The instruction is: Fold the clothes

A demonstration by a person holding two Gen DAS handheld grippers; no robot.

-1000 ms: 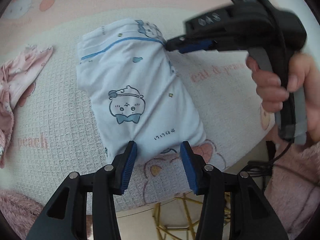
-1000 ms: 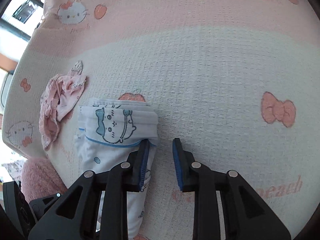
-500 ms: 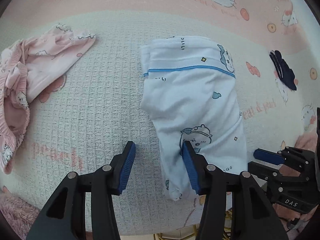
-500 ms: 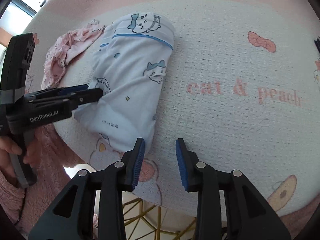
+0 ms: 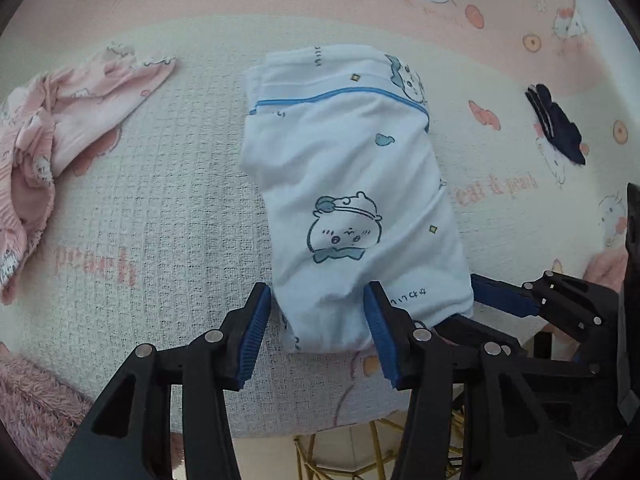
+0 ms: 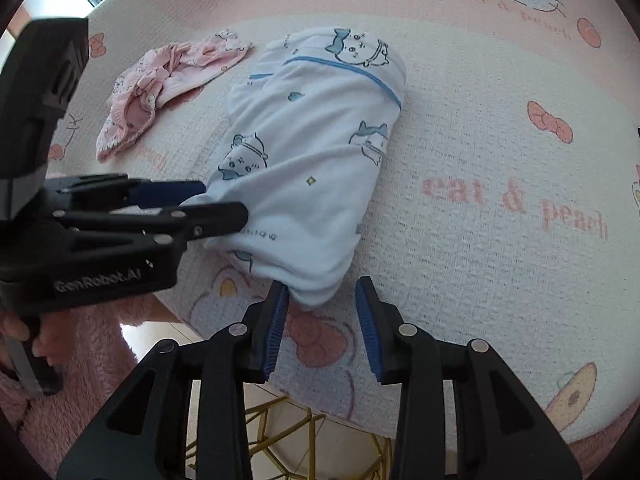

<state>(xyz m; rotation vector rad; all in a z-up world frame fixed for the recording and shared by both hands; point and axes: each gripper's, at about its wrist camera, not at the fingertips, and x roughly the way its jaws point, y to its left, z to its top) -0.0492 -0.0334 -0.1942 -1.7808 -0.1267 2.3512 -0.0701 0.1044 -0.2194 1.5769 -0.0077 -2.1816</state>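
Note:
A folded white garment (image 5: 352, 184) with blue cartoon prints lies lengthwise on the cream and pink blanket (image 5: 160, 220); the right wrist view shows it too (image 6: 312, 152). My left gripper (image 5: 318, 320) is open at its near end, a fold of cloth between the fingers and the right finger lying over the cloth. The right wrist view shows this left gripper (image 6: 224, 202) at the garment's left side. My right gripper (image 6: 322, 304) has its jaws opening, the garment's near corner just between the tips and not pinched. It also appears at the garment's right corner (image 5: 500, 296).
A crumpled pink garment (image 5: 60, 140) lies to the left, seen too in the right wrist view (image 6: 160, 92). A small dark navy item (image 5: 560, 128) lies far right. The blanket's front edge runs just below both grippers, with gold wire legs (image 5: 360, 452) underneath. A hand (image 6: 16, 328) in a pink fuzzy sleeve holds the left gripper.
My right gripper left the garment's far end, came round to its near right corner and widened its jaws. My left gripper drifted left, then came back over the garment's near end.

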